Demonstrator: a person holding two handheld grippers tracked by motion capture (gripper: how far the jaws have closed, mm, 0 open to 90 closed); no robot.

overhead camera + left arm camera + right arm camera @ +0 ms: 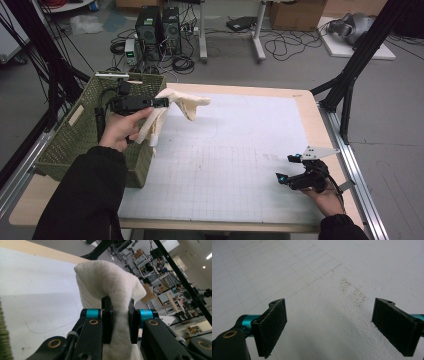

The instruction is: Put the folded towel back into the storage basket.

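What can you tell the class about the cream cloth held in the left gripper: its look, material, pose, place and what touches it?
The cream cloth is soft and fuzzy, like fleece or towelling, and crumpled rather than flat. The left gripper has its jaws shut on a bunched fold, holding it in the air. One end sticks out over the white gridded mat; the rest hangs down beside the person's left hand, by the green woven basket.

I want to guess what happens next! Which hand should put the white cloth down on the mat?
Probably left: the left hand-held gripper already pinches the white cloth above the mat. The right hand-held gripper rests open, apart.
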